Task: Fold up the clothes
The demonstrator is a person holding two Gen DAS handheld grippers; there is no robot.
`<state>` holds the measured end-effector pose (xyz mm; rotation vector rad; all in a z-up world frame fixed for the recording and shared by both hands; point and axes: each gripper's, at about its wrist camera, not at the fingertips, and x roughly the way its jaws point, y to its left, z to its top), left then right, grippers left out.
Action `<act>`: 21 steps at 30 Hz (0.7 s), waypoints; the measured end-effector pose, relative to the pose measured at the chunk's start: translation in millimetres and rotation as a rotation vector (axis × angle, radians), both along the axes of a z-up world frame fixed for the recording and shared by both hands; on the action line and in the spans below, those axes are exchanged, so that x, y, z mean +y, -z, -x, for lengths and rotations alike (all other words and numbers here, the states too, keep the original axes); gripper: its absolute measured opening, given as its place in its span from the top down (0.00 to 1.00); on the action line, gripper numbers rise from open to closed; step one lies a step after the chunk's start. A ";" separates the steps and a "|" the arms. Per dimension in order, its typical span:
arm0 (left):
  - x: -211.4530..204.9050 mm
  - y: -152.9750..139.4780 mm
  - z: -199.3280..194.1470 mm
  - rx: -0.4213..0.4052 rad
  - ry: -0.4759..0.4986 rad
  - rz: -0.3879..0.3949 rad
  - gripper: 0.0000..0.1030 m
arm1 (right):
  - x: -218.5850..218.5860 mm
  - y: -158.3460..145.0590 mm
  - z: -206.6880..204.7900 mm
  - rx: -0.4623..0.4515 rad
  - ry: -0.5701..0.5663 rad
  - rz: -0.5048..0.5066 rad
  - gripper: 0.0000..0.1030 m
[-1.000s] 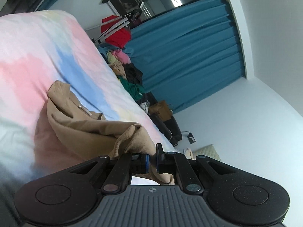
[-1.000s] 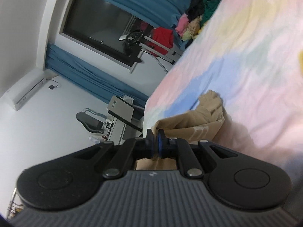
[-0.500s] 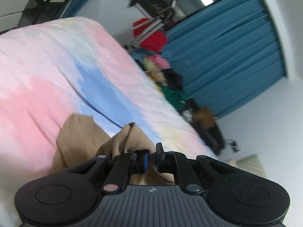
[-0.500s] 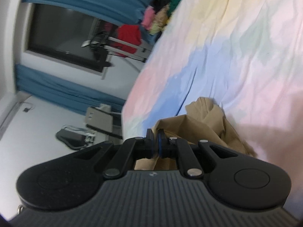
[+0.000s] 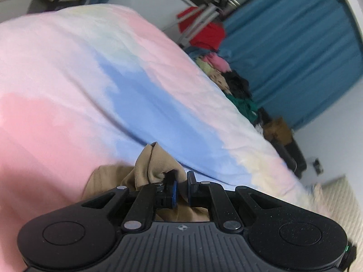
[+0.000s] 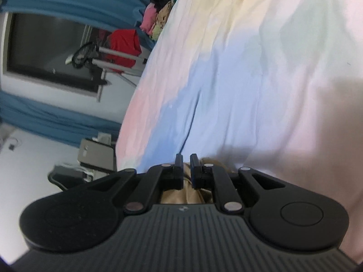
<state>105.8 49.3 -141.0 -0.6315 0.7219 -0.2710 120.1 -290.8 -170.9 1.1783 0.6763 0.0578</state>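
A tan garment point(image 5: 149, 165) lies bunched on the pastel bed cover point(image 5: 68, 79). My left gripper point(image 5: 181, 190) is shut on a fold of it, with cloth bulging up to the left of the fingers. In the right wrist view my right gripper point(image 6: 186, 172) is shut on another part of the tan garment point(image 6: 188, 192), which shows only between and under the fingers. Most of the garment is hidden behind both gripper bodies.
A pile of mixed clothes point(image 5: 226, 77) lies at the far edge of the bed, also in the right wrist view point(image 6: 158, 15). A rack with a red garment point(image 5: 204, 34) stands before blue curtains point(image 5: 295, 45). A desk and chair point(image 6: 90, 158) stand beside the bed.
Both grippers have moved forward and tilted down over the bed with the garment in their grip. Far less tan cloth shows ahead of the fingers than before.
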 end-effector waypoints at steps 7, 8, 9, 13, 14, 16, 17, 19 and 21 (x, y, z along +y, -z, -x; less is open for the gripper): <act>-23.1 -14.8 12.0 -0.088 0.086 -0.124 0.44 | 22.5 -27.5 -7.4 -0.097 -0.086 0.226 0.90; -25.2 -18.5 15.9 -0.107 0.092 -0.143 0.34 | 26.7 -33.8 -5.4 -0.123 -0.098 0.261 0.89; -27.4 -22.2 19.9 -0.126 0.099 -0.162 0.30 | 31.1 -40.0 -2.8 -0.148 -0.111 0.297 0.87; -40.0 -38.1 46.3 -0.216 0.121 -0.280 0.22 | 46.3 -55.5 10.4 -0.242 -0.179 0.370 0.27; -43.9 -38.9 51.3 -0.220 0.128 -0.309 0.22 | 49.6 -57.9 13.7 -0.266 -0.197 0.378 0.25; -50.3 -36.4 56.2 -0.209 0.137 -0.368 0.22 | 59.2 -58.4 15.1 -0.279 -0.256 0.411 0.25; -52.5 -32.4 55.3 -0.193 0.140 -0.397 0.22 | 66.5 -57.4 13.9 -0.264 -0.289 0.450 0.25; -57.6 -24.0 52.7 -0.158 0.144 -0.460 0.22 | 81.2 -53.4 10.6 -0.247 -0.347 0.543 0.35; -65.4 -14.7 48.7 -0.127 0.151 -0.543 0.22 | 93.4 -46.3 5.7 -0.223 -0.386 0.634 0.52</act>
